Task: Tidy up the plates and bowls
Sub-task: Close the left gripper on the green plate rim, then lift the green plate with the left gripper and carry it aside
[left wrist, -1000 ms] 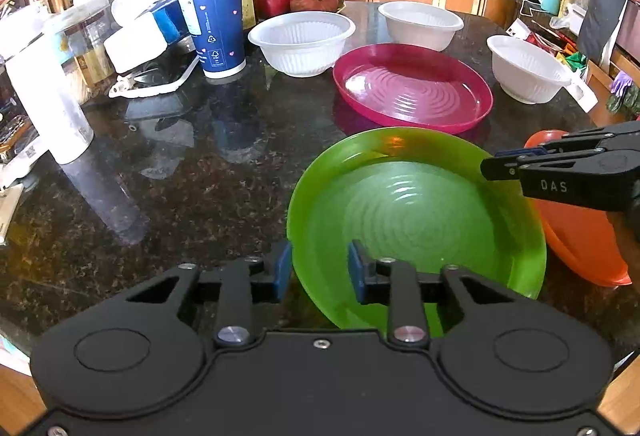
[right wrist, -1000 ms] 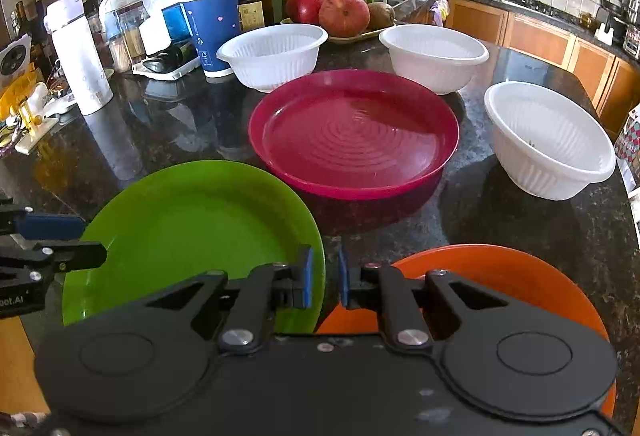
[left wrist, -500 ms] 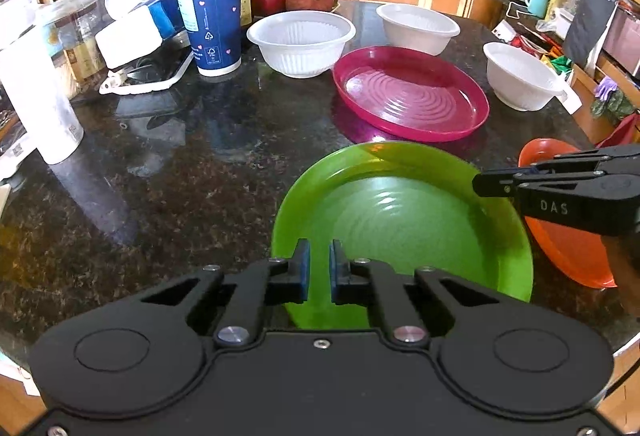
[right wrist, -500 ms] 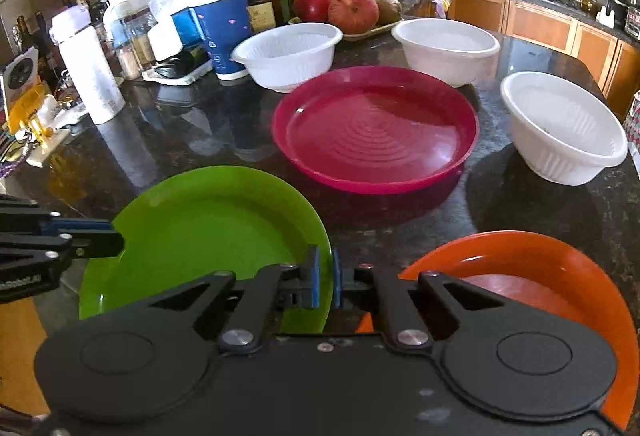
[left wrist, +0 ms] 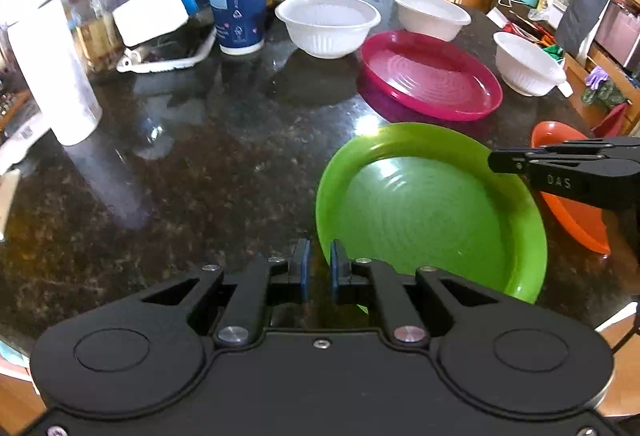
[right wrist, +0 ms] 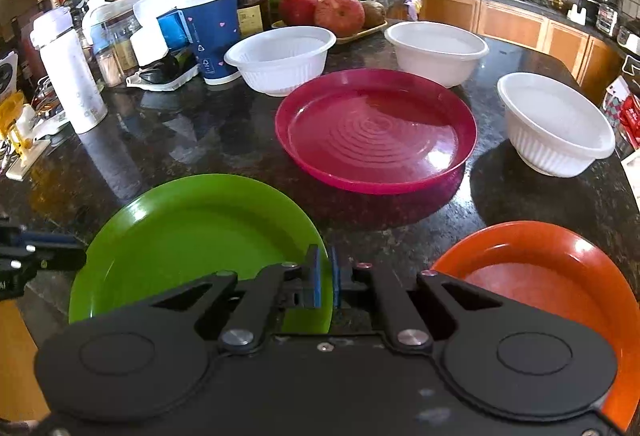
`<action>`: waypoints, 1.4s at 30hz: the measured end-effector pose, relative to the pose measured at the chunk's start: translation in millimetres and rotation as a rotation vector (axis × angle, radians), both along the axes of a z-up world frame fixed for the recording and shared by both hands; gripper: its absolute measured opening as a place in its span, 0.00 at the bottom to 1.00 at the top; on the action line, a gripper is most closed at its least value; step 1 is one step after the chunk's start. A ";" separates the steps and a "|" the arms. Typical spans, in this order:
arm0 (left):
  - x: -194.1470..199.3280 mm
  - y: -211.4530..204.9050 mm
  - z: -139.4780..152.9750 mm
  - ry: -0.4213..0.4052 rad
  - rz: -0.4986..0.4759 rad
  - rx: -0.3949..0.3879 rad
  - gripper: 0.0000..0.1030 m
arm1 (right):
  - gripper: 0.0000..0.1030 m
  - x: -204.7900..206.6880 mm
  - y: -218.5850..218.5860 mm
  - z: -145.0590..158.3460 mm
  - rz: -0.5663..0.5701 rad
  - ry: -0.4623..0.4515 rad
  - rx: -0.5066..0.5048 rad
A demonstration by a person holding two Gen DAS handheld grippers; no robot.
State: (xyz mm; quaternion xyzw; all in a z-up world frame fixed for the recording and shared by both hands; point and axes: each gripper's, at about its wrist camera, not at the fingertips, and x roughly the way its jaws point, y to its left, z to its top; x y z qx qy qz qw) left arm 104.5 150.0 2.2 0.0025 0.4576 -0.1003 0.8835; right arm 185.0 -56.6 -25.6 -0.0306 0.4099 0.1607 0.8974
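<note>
because both pinch the green plate [left wrist: 432, 204] by its edges, the left hand-held gripper [left wrist: 319, 268] on the near left rim and the right hand-held gripper [right wrist: 324, 276] on the right rim, it sits steady on the worktop [left wrist: 200, 156], probably ready to lift.

Each camera sat on its own gripper, close above the table [left wrist: 200, 172], looking forward and down. Both saw the green plate [left wrist: 432, 212] [right wrist: 192, 236] and the pink plate [left wrist: 430, 76] [right wrist: 376, 132].
</note>
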 end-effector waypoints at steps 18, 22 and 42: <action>5.2 8.2 -3.4 0.020 0.029 -0.006 0.13 | 0.07 -7.3 5.5 3.5 0.002 0.030 0.021; 10.4 24.5 0.1 0.001 0.071 0.020 0.13 | 0.07 -1.7 25.1 7.9 0.021 0.023 0.033; 57.3 100.0 -2.7 0.036 0.088 0.042 0.13 | 0.07 17.7 104.5 0.8 -0.021 0.057 0.077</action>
